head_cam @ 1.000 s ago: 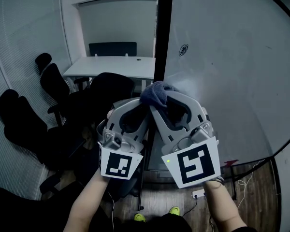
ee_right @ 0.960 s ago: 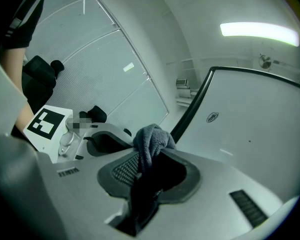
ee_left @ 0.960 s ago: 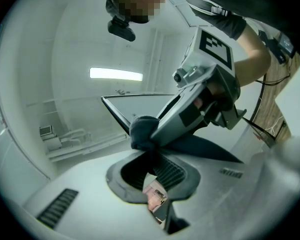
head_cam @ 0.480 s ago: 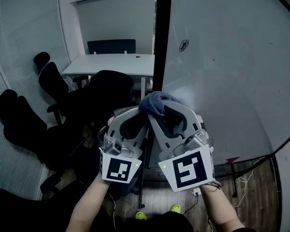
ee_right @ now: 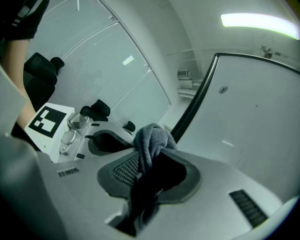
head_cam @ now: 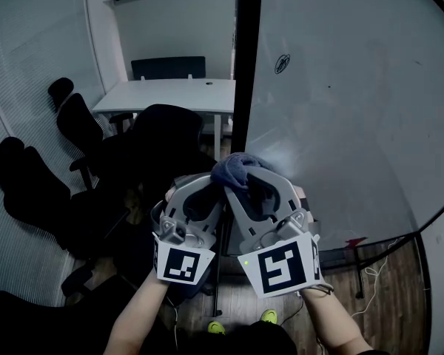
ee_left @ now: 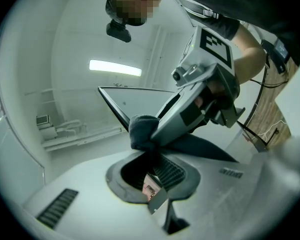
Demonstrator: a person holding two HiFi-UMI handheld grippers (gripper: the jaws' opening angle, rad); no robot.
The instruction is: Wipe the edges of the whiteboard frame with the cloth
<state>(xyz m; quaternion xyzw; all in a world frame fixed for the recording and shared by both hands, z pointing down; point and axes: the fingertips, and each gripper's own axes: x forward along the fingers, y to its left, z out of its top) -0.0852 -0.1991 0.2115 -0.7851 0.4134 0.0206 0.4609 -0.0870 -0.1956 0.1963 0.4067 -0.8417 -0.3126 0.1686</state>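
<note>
Two grippers meet on one dark cloth (head_cam: 240, 170) right in front of me. My left gripper (ee_left: 149, 151) has its jaws nearly together, nipping a fold at the tips. My right gripper (ee_right: 149, 160) clamps a thicker bunch that trails down between its jaws. The wad sits against the black vertical edge of the whiteboard frame (head_cam: 244, 65), low on that side, just left of the white board surface (head_cam: 340, 109). I judge the wiping is under way on this edge. Nothing shows which stretches are already clean, and the short run below and the other edges look left to do. No container of any kind is in view. Beyond, black office chairs (head_cam: 37, 183) crowd the left.
</note>
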